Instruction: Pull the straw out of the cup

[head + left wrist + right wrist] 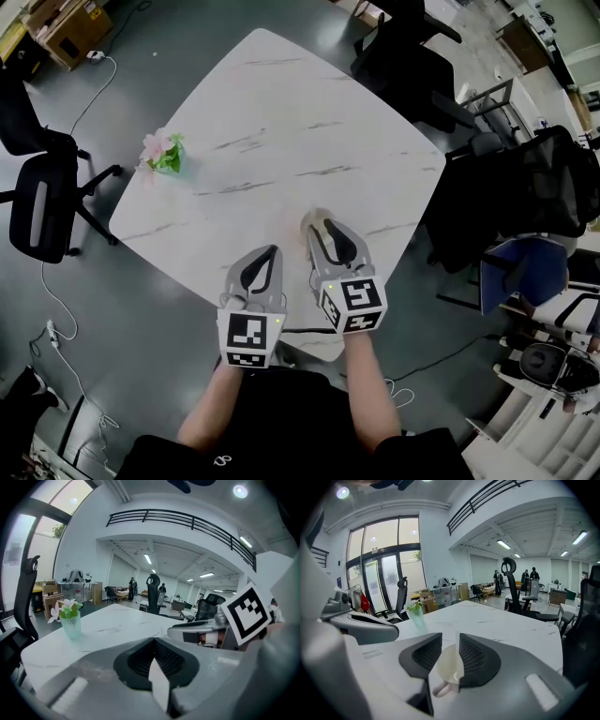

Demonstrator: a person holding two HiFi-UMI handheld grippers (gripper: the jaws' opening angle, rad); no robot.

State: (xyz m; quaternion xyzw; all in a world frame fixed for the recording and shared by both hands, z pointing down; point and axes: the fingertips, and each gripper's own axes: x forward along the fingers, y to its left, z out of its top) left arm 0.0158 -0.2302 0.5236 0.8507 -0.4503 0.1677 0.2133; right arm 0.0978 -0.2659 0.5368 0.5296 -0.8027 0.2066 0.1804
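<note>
Between the wide-open jaws of my right gripper (450, 638) stands a cup (448, 670), not gripped; a straw (457, 654) seems to stand in it. My left gripper (154, 641) is closed on nothing.

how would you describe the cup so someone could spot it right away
Start at the white marbled table and go to the part nearest the person. There the cup sits between the open jaws of the right gripper. It is a cream cup with a handle, unlike the green vase of flowers at the left corner.
</note>
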